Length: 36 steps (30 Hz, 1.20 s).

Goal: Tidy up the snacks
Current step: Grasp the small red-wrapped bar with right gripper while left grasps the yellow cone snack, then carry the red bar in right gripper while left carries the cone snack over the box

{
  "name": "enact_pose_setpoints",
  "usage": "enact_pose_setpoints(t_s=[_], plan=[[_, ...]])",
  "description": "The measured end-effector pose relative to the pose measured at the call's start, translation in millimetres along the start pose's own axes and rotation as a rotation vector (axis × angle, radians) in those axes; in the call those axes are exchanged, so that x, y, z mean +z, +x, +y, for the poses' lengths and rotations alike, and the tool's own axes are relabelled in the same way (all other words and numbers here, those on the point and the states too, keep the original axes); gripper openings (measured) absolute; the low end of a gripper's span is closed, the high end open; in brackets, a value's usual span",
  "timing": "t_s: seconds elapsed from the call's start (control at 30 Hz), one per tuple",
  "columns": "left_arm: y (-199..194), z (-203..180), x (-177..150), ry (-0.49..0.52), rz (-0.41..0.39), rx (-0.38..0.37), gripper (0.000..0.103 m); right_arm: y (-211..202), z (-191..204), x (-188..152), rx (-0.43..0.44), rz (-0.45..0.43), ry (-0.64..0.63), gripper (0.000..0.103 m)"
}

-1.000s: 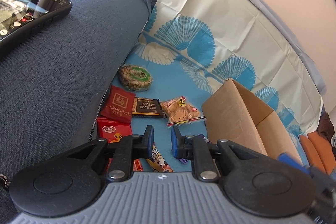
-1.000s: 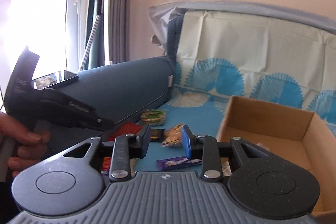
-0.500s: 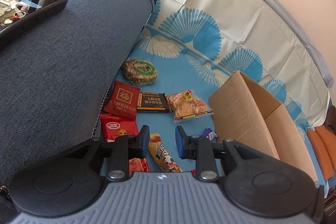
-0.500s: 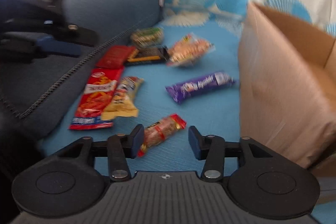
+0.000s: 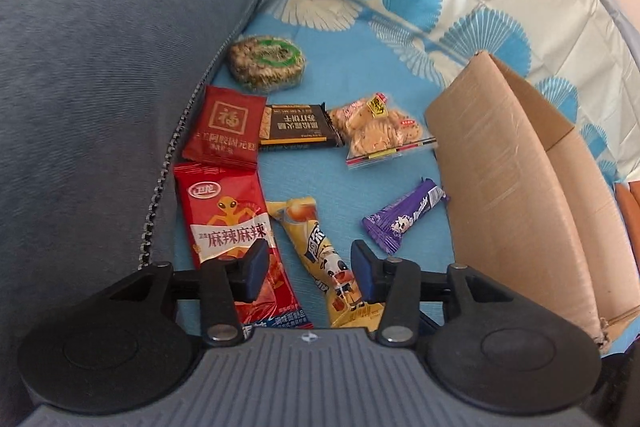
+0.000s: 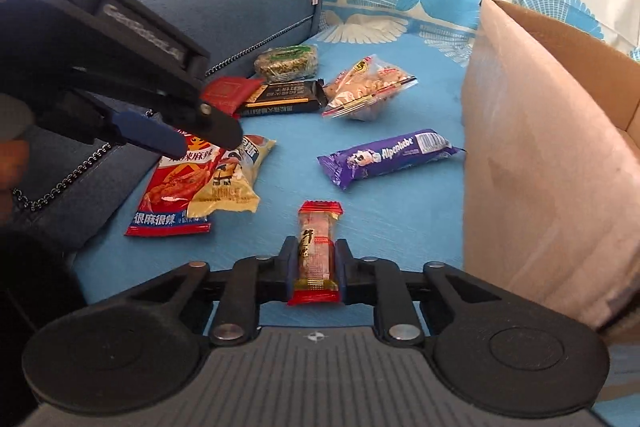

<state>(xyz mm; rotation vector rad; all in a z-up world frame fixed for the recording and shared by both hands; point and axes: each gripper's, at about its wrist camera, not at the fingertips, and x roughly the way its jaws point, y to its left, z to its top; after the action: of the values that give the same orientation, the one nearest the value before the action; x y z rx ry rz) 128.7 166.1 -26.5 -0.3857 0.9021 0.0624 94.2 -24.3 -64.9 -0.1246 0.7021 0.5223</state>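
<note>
Blue patterned cloth [image 5: 332, 163] is spread over a sofa seat, with a grey-blue armrest [image 5: 100, 67] on one side and a cardboard box [image 5: 508, 187] standing on the other. Snacks are laid out on the cloth between the two.

The right gripper [image 6: 314, 263] is closed on a small red-ended snack bar [image 6: 316, 251], which is pinched across its middle and points away from the camera.

The left gripper [image 5: 306, 267] is seen with its jaws opening; a yellow snack pack [image 5: 320, 259] lies on the cloth between them, and no contact by the pads can be confirmed. A large red spicy snack packet [image 5: 228, 223] lies just beside the yellow pack, partly under the near finger.

A purple Alpenliebe bar [image 6: 388, 157] lies near the box wall. Farther back, a dark red sachet [image 5: 224, 127], a black biscuit pack [image 5: 298, 127] and a clear bag of crackers [image 5: 380, 131] are set in a row, the sachet and black pack overlapping. A round green-labelled cake [image 5: 266, 63] lies behind them, near the armrest.

In the right wrist view, the left gripper is seen above the red and yellow packs.
</note>
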Motion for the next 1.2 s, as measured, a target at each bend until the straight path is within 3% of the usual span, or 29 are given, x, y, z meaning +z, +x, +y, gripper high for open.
enact_pose_setpoints(t_s=[0.27, 0.43, 0.6, 0.77, 0.83, 1.03, 1.2], plan=[[20, -5, 4, -0.002, 0.057, 0.043, 0.053, -27, 4, -7, -0.02, 0.038, -0.04, 0.019], [24, -11, 2, 0.041, 0.072, 0.063, 0.057, -23, 1, -11, -0.025, 0.057, -0.035, 0.025], [26, -17, 0, 0.077, 0.073, 0.088, 0.055, -16, -1, -14, -0.027, 0.05, -0.036, 0.026], [27, -25, -3, 0.124, 0.064, 0.12, 0.021, -15, -2, -15, -0.027, 0.039, -0.064, 0.025], [25, -27, -4, 0.139, 0.054, 0.117, 0.013, -16, -1, -16, -0.025, 0.034, -0.073, 0.022], [16, -32, -8, 0.178, 0.038, 0.07, 0.011, -22, -2, -18, -0.042, 0.023, -0.075, 0.019], [20, -38, -12, 0.22, 0.118, 0.004, 0.011, -24, -9, -20, -0.087, 0.038, -0.05, 0.018]])
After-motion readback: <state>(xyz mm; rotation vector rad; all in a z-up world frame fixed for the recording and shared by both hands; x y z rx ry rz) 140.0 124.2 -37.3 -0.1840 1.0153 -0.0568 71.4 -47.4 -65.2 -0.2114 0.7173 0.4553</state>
